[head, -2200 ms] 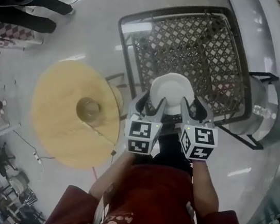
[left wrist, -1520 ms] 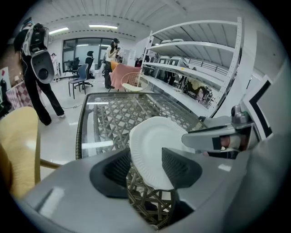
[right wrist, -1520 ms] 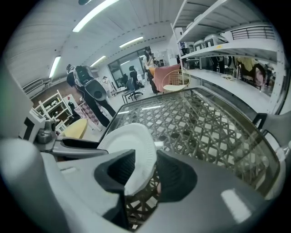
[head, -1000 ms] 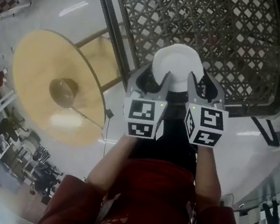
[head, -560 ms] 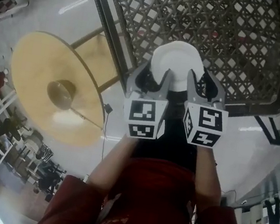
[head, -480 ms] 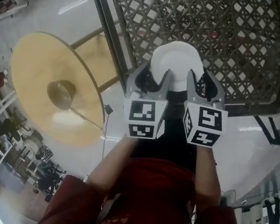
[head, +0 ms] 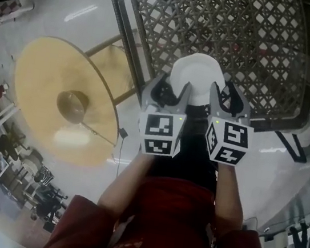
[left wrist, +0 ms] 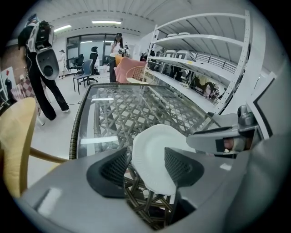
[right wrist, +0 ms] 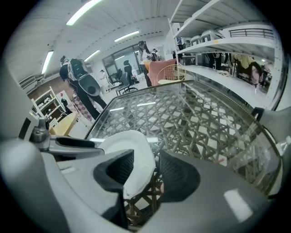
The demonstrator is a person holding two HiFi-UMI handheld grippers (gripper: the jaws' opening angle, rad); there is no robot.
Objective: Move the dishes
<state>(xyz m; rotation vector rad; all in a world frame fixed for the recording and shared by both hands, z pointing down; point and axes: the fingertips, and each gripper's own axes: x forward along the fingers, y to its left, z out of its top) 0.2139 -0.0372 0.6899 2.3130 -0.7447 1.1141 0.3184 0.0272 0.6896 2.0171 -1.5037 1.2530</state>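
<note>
Now releasing: my left gripper [head: 172, 88] and right gripper [head: 224, 95] have just been opening, the round white plate [head: 200, 74] loose between their jaws on the glass-topped lattice table [head: 265, 44]; next, I should back straight off.

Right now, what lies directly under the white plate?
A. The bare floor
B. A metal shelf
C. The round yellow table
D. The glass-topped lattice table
D. In the head view the white plate sits inside the near edge of the glass-topped lattice table, and both gripper views show the lattice weave running beneath it. The round yellow table stands apart to the left.
</note>
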